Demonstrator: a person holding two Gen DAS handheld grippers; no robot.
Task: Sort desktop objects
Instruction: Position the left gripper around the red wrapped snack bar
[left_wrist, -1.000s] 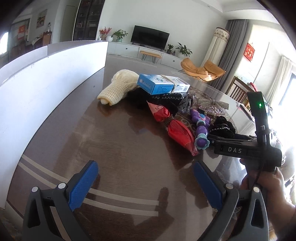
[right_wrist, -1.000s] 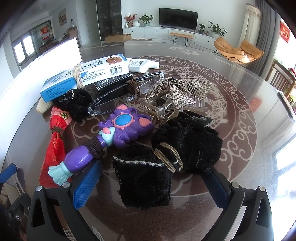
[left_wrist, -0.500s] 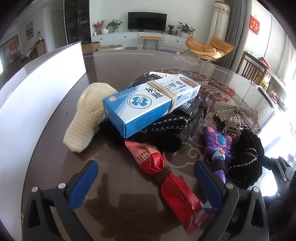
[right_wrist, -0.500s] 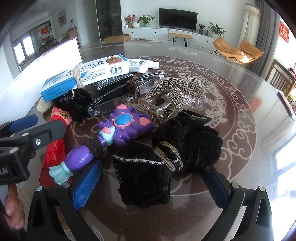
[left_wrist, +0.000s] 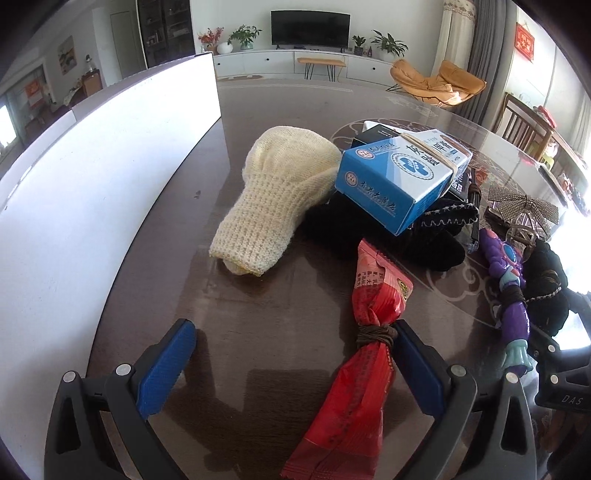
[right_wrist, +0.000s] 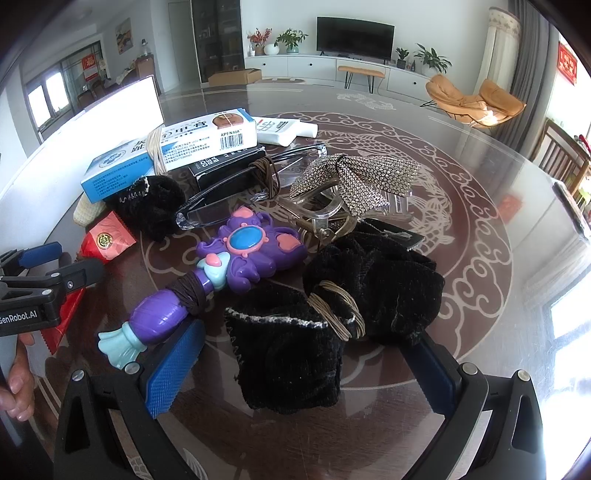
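Straddling a red snack packet (left_wrist: 364, 354) on the bench (left_wrist: 258, 332), the left hand-held gripper (left_wrist: 291, 363) gaped wide; the right hand-held gripper (right_wrist: 306, 363) likewise, around a black pouch (right_wrist: 291, 354).

Daylight floods both views from about 3 o'clock, where the windows blow out to pure white. The glossy desk (right_wrist: 480, 229) throws a wide glare sheet across its right half in the right wrist view, washing out its pattern there. In the left wrist view a white panel (left_wrist: 92, 206) at 9 o'clock is overexposed and featureless. Soft shadows fall toward 7 o'clock. Fisheye bending curves straight edges, and black vignetting fills the corners. Focus stays sharp mid-frame.
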